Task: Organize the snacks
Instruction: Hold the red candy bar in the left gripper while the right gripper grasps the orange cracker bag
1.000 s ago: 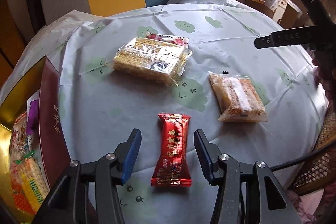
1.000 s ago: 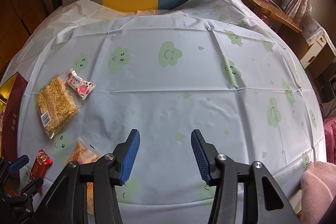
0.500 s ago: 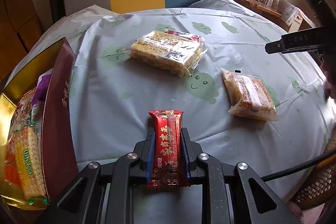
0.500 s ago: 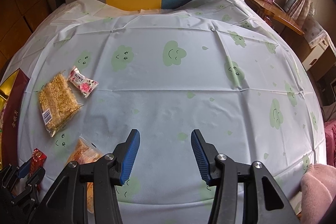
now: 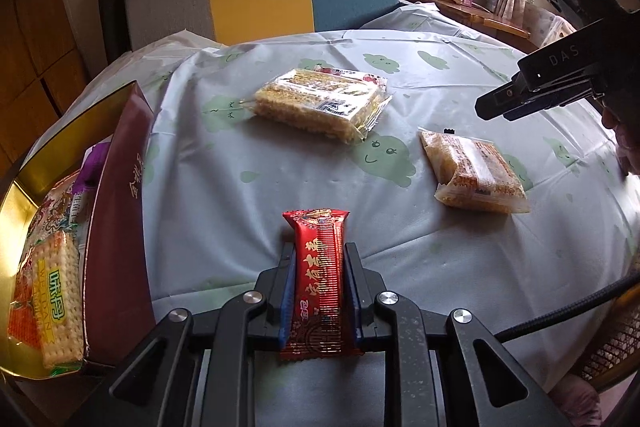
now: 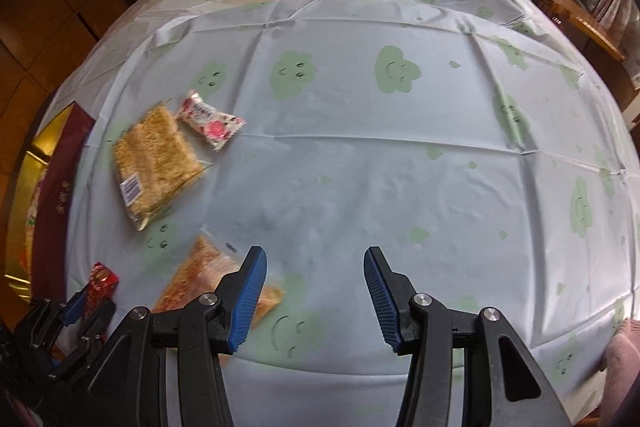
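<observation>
Far left: gold box [image 5: 28,195], snacks inside. Step in hand: left gripper [image 5: 319,291] pinching red snack bar [image 5: 319,279], lifted near bench [image 5: 224,187] edge. Next, likely: carry left over box wall, release. Right gripper [image 6: 314,291] spread, nothing held, above orange packet [image 6: 192,279].

Clear-wrapped cake pack [image 5: 320,103] lies mid-tablecloth [image 5: 224,195]; smaller pack [image 5: 472,171] to its right; box [image 5: 116,211] at left edge.
</observation>
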A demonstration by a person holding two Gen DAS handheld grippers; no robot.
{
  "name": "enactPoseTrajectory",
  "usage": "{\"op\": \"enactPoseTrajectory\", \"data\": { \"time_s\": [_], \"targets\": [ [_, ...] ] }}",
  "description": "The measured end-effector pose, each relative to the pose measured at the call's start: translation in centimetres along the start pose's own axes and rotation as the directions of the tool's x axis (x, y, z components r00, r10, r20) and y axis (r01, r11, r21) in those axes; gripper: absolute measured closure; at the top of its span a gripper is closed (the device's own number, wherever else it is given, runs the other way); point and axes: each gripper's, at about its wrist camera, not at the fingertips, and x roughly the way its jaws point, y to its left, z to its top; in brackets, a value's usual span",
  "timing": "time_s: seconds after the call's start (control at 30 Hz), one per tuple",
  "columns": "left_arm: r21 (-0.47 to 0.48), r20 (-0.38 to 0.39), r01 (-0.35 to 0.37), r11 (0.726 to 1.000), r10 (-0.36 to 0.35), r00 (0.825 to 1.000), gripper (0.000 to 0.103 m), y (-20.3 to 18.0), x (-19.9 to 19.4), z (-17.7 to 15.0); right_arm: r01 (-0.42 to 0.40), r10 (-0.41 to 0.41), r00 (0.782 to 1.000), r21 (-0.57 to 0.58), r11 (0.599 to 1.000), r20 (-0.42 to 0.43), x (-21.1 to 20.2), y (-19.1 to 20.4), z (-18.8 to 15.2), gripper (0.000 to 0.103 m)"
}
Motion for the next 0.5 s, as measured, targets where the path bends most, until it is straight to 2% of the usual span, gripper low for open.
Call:
{"op": "enactPoseTrajectory", "data": {
  "time_s": [0.1, 0.23, 0.3, 0.5],
  "targets": [
    [-0.011, 0.000, 0.007, 1.000, -0.007, 1.000, 0.081, 0.1, 0.0, 0.0, -0.095, 0.095, 0.995, -0.011, 0.995, -0.028, 0.2, 0.9, -0.3, 0.051],
    [-0.016, 0.000, 0.011, 1.000, -0.011, 1.000, 0.081, 0.3, 0.0, 0.0, -0.198, 0.193, 0.973, -0.023, 0.980, -0.123, 1.3, 2.2, -1.1, 0.051],
    [-0.019, 0.000, 0.014, 1.000, -0.014, 1.000, 0.081, 0.3, 0.0, 0.0, -0.206, 0.195, 0.966, -0.045, 0.978, -0.171, 1.8, 2.9, -1.6, 0.051],
    [-0.026, 0.000, 0.021, 0.999, -0.021, 1.000, 0.081, 0.5, 0.0, 0.1, -0.220, 0.210, 0.963, -0.041, 0.975, -0.170, 1.3, 3.2, -2.0, 0.051]
  ]
}}
